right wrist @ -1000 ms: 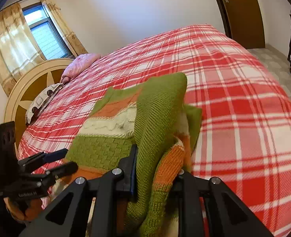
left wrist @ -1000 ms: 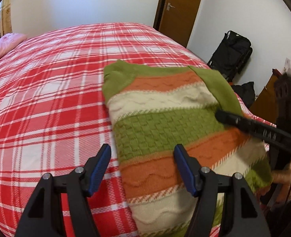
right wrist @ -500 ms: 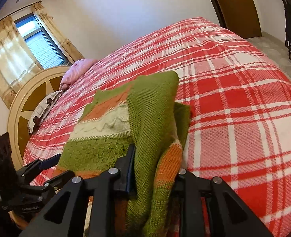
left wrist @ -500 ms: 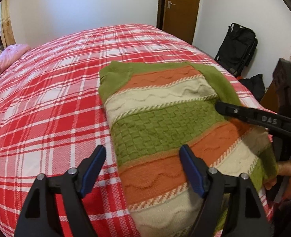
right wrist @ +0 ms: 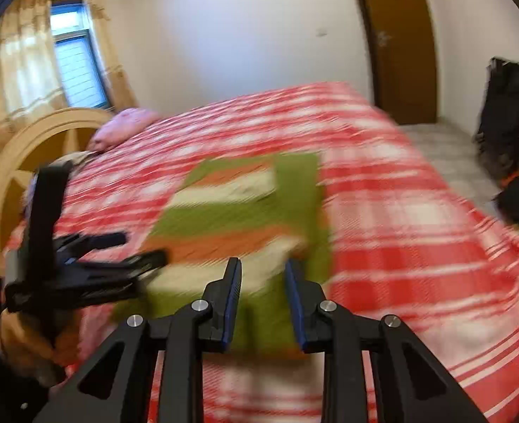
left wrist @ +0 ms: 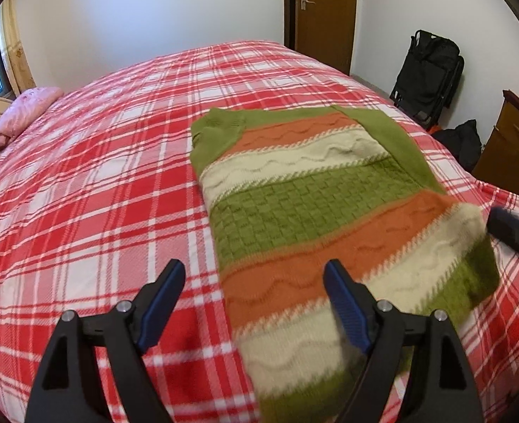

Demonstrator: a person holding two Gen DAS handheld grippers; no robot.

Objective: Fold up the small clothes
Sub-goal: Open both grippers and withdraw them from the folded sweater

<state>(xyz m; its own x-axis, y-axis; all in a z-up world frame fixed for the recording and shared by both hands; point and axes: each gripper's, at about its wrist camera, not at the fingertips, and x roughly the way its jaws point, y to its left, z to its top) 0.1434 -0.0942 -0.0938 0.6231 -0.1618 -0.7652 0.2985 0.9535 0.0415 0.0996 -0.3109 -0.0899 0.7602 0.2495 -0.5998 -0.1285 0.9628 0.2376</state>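
A striped knit sweater (left wrist: 312,211) in green, orange and cream lies flat on the red plaid bed, its right sleeve folded in along its right side. My left gripper (left wrist: 254,282) is open and empty, above the sweater's near left edge. My right gripper (right wrist: 263,275) is open and empty, above the sweater's (right wrist: 245,208) near right edge; that view is blurred. The right gripper's fingertip (left wrist: 513,232) shows at the right edge of the left wrist view. The left gripper (right wrist: 132,250) shows at the left of the right wrist view.
The red plaid bedspread (left wrist: 100,194) covers a large bed. A pink pillow (left wrist: 23,116) lies by the round headboard (right wrist: 30,155). A black bag (left wrist: 428,74), a wooden cabinet (left wrist: 513,148) and a door (left wrist: 326,10) stand past the bed's far right.
My right gripper has opened and let go of the sweater's sleeve fold, which now lies flat. It has drawn back. My left gripper has risen a little.
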